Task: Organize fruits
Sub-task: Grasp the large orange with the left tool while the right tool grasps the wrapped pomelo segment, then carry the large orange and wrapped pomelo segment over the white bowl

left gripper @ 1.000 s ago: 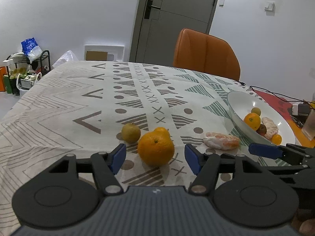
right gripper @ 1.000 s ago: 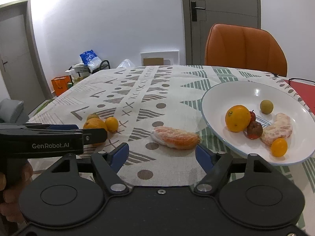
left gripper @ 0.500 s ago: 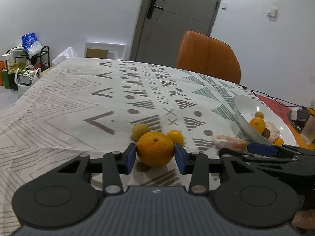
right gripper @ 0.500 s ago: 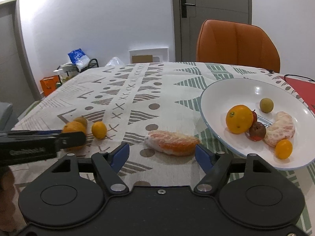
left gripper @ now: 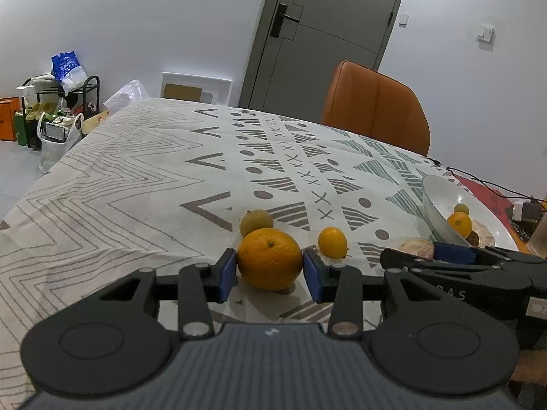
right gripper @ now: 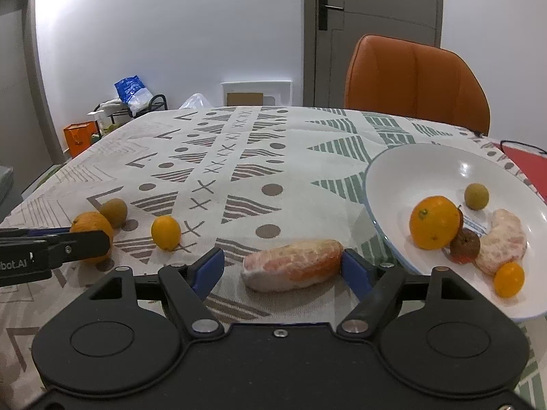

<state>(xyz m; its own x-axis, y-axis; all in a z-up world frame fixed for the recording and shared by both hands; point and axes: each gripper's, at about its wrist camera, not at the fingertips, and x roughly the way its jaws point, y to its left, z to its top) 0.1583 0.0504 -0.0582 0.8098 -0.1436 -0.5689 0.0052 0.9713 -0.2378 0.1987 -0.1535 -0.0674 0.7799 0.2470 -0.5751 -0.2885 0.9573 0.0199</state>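
Note:
My left gripper (left gripper: 269, 269) is shut on a large orange (left gripper: 269, 259), just above the patterned tablecloth. A green-brown fruit (left gripper: 256, 222) lies behind it and a small orange fruit (left gripper: 332, 242) to its right. My right gripper (right gripper: 283, 266) is open around a peeled citrus piece (right gripper: 293, 264) lying on the cloth; its right pad is close to the piece's end. The white plate (right gripper: 403, 171) to the right holds an orange (right gripper: 435, 222), a green fruit (right gripper: 476, 196), a dark red fruit (right gripper: 464, 244), a peeled piece (right gripper: 502, 241) and a small orange fruit (right gripper: 508, 279).
An orange chair (right gripper: 417, 78) stands at the table's far side. A red mat with cables (left gripper: 492, 194) lies beyond the plate. A shoe rack and bags (left gripper: 51, 109) stand on the floor at the left. The left gripper shows in the right wrist view (right gripper: 51, 246).
My left gripper closed on the large orange and lifted it slightly. My right gripper moved forward so the peeled piece now lies between its open fingers.

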